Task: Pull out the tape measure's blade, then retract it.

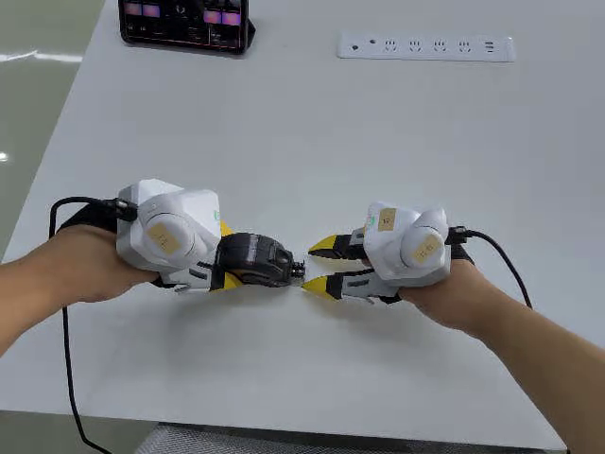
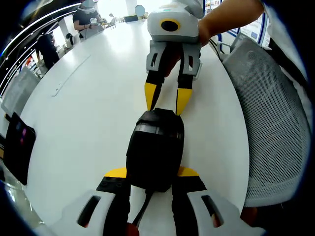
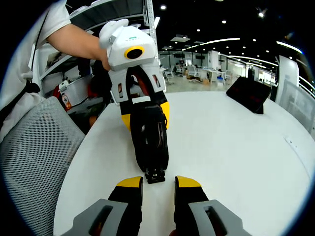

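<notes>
A black tape measure (image 1: 255, 258) lies on its side just above the white table (image 1: 284, 142), with my left gripper (image 1: 228, 256) shut on its body. In the left gripper view the case (image 2: 155, 147) sits between the yellow-tipped jaws of the left gripper (image 2: 152, 172). My right gripper (image 1: 319, 265) faces it from the right, open, its yellow tips on either side of the blade's hook tab (image 1: 300, 271). In the right gripper view the tab (image 3: 155, 175) sits just ahead of the gap of the right gripper (image 3: 159, 184). No blade is drawn out.
A white power strip (image 1: 427, 46) lies at the back right of the table and a dark tablet (image 1: 185, 24) stands at the back left. A grey mesh chair (image 2: 268, 123) is at the table's near edge. Black cables (image 1: 66, 312) trail from both grippers.
</notes>
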A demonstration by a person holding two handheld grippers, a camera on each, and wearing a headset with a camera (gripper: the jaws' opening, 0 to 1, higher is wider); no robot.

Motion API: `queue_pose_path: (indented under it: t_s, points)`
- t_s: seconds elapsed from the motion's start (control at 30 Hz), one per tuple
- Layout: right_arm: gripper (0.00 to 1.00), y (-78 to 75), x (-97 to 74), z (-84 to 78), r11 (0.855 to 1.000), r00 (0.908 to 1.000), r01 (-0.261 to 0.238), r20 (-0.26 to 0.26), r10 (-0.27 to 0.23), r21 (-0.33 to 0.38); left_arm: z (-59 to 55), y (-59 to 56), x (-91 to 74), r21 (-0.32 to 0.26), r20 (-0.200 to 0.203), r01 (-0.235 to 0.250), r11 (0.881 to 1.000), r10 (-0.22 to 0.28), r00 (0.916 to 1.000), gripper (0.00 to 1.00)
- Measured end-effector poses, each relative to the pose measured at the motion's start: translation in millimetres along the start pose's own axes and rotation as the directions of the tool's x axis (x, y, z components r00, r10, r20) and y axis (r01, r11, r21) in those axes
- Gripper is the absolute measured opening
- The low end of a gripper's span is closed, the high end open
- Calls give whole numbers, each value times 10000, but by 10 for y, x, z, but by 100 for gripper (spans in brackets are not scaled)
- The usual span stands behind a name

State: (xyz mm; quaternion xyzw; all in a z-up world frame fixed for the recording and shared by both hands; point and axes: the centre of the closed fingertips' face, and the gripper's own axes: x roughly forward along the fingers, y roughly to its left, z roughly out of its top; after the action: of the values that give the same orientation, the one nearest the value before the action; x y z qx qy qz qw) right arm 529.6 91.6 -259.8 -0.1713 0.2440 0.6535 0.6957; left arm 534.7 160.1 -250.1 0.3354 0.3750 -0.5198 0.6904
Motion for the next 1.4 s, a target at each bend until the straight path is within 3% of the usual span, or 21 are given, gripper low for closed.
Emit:
queue_pose_path:
  t_s: [0.67,0.9,1.03,1.1,1.4]
  points:
    - [13,44,126,3,9981,9993,-360,74,365,-499,-16,9,3,-51,-41,17,10000,-17,10000,27]
    - [12,34,137,14,9982,9997,-245,75,250,-547,-13,10,6,-96,-57,-9,10000,9,10000,27]
    - [11,24,128,16,9996,9998,-214,-6,214,-185,-13,10,5,-68,-96,21,10000,-21,10000,27]
    - [10,24,127,8,9988,9997,-224,-115,219,-439,-15,10,5,-40,-120,13,10000,-13,9999,27]
    - [9,48,109,-11,9992,9999,-149,-56,147,-377,-15,6,8,67,-101,78,9999,-77,9999,27]
